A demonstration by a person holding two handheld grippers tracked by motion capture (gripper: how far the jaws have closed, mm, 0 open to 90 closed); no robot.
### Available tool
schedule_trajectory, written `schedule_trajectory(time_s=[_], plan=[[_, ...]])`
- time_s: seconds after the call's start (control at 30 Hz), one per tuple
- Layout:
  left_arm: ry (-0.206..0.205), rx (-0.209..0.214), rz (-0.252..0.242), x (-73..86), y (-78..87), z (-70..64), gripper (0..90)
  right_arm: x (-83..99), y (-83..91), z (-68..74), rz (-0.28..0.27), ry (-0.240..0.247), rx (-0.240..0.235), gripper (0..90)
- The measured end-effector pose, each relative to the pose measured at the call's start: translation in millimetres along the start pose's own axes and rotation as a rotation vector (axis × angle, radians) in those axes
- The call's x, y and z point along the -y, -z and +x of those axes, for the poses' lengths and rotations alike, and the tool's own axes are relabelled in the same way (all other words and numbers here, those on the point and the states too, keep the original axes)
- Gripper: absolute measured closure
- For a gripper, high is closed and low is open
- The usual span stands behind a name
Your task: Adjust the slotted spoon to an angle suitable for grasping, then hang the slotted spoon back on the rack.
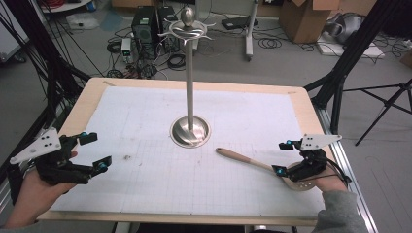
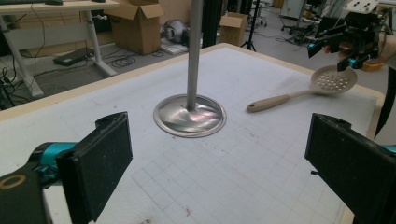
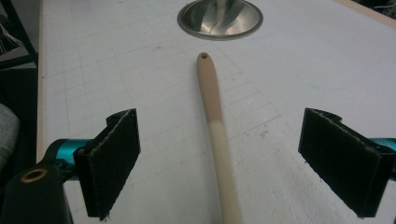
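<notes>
One slotted spoon at five o'clock on one table; one metal stand at centre. Two grippers: left gripper at eight o'clock, right gripper at four o'clock.

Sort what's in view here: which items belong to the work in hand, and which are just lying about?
In play:
right gripper, open over the spoon
slotted spoon, flat on the mat
metal stand, hooks on top
left gripper, open, apart

Lying about:
cardboard boxes on the floor
computer tower
</notes>
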State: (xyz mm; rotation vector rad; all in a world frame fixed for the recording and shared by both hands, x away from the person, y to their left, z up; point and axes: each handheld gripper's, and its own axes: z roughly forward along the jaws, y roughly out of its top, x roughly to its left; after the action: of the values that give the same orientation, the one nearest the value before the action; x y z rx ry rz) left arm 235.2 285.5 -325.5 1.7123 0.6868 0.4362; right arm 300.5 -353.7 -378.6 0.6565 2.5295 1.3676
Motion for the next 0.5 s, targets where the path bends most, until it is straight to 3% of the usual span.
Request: schedule_trajectory(time_s=[0.3, 0.5], plan=[[-0.004, 0.009, 0.005, -0.6, -3.2, -1.3, 7.7, 1.3, -2.8, -1.8, 0.024, 0.004, 0.003, 11.9], [0.000, 0.006, 0.010, 1.1, -4.4, 0.3, 7.7, -0.3, -10.5, -1.6, 0.070, 0.023, 0.001, 12.1]])
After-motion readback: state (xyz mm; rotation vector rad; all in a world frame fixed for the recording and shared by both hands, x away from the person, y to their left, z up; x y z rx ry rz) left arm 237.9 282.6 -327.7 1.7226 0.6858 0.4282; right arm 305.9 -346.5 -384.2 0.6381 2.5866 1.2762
